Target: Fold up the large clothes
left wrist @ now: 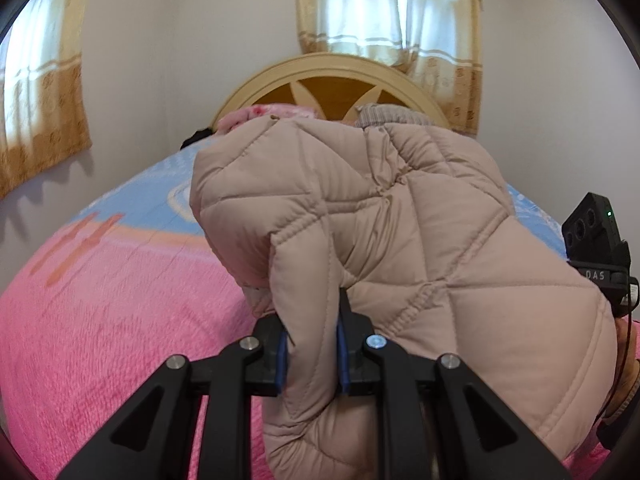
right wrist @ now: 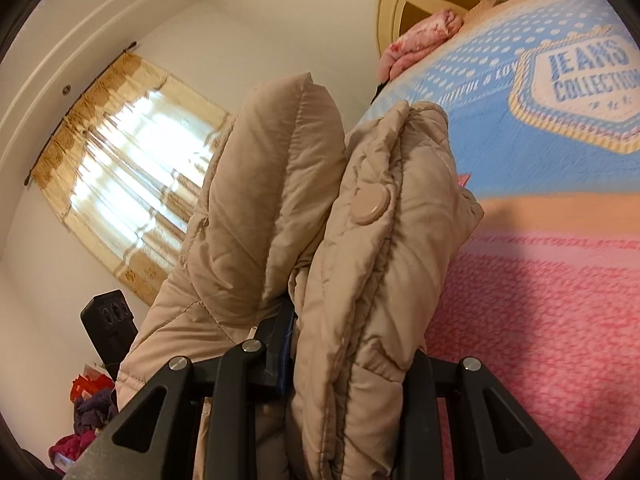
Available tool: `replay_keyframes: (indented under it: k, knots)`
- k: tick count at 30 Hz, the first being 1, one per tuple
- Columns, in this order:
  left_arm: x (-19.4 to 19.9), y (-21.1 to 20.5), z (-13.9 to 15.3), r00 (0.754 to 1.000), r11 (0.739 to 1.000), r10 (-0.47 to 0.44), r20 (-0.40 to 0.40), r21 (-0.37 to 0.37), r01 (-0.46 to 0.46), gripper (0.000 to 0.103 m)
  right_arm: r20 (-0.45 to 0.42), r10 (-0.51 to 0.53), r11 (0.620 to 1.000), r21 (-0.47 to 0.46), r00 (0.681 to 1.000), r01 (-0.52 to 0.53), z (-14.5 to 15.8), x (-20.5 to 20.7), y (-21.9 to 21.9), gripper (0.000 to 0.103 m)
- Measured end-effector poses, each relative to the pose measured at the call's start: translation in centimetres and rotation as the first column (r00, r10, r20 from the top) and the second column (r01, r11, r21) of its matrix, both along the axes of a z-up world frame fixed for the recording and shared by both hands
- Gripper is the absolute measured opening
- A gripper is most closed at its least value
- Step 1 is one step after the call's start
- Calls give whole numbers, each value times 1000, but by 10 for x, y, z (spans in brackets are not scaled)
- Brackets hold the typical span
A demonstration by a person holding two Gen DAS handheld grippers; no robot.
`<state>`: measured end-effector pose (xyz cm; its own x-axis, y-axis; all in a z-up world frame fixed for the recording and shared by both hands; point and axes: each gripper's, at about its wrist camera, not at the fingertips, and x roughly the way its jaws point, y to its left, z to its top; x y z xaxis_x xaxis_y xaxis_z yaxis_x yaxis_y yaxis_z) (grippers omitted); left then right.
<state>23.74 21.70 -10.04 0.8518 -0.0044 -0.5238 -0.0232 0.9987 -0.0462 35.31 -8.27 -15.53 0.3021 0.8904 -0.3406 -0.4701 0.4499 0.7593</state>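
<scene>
A beige quilted puffer jacket (left wrist: 384, 216) hangs in the air above the bed, held by both grippers. My left gripper (left wrist: 312, 348) is shut on a thick fold of the jacket, its blue pads pressing each side. In the right wrist view the jacket (right wrist: 360, 240) bunches in two puffy folds with a round snap button showing. My right gripper (right wrist: 316, 352) is shut on one of these folds; only its left finger (right wrist: 276, 344) shows, the other is hidden under fabric. The right gripper's body (left wrist: 600, 248) shows at the right edge of the left wrist view.
The bed carries a pink and blue blanket (left wrist: 100, 312) with a "JEANS COLLECTION" badge (right wrist: 580, 84). A rounded wooden headboard (left wrist: 332, 80) and folded pink cloth (right wrist: 420, 36) sit at the far end. Curtained windows (left wrist: 388, 12) line the walls. Clothes lie piled on the floor (right wrist: 88, 412).
</scene>
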Motion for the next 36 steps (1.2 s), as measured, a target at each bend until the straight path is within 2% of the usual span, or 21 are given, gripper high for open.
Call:
replay_keyframes:
  k: [5, 7, 10, 12, 15, 18, 20, 22, 27, 29, 33, 35, 36]
  knots:
    - [-5, 17, -23, 999, 999, 33, -42, -20, -34, 24, -50, 11, 999, -30, 999, -12, -20, 6, 12, 27]
    - [-7, 20, -28, 998, 999, 51, -46, -13, -52, 39, -63, 6, 999, -48, 998, -9, -28, 8, 14, 27]
    - [-7, 19, -32, 997, 998, 67, -45, 14, -66, 49, -84, -5, 998, -58, 996, 0, -36, 11, 13, 28]
    - [-9, 22, -34, 996, 997, 72, -46, 17, -71, 52, -86, -12, 997, -73, 996, 5, -39, 12, 13, 30]
    - [-10, 25, -38, 995, 996, 88, -47, 11, -87, 62, -83, -22, 994, -110, 996, 13, -42, 13, 14, 34]
    - [-12, 29, -41, 994, 995, 97, -51, -2, -97, 67, -81, -34, 990, -142, 996, 22, -43, 14, 13, 40]
    - [-14, 27, -42, 994, 995, 95, -51, 0, -95, 68, -77, -41, 987, -159, 996, 28, -42, 12, 12, 43]
    - [-16, 28, -42, 993, 994, 107, -48, 7, -107, 75, -71, -49, 984, -177, 996, 35, -42, 11, 12, 44]
    - [-22, 34, -46, 990, 991, 130, -55, -16, -131, 85, -58, -74, 975, -216, 996, 60, -42, 9, 9, 49]
    - [-23, 34, -45, 989, 990, 139, -56, -13, -140, 88, -33, -91, 966, -246, 995, 80, -39, 6, 7, 56]
    - [-29, 31, -40, 987, 989, 150, -66, -3, -150, 89, -7, -122, 952, -284, 992, 115, -29, 2, 4, 62]
    - [-34, 29, -35, 986, 988, 156, -59, 5, -156, 89, 32, -163, 938, -305, 986, 165, -15, -3, -4, 65]
    - [-41, 26, -28, 986, 987, 161, -46, 14, -161, 95, 51, -182, 932, -310, 982, 189, -8, -7, -8, 67]
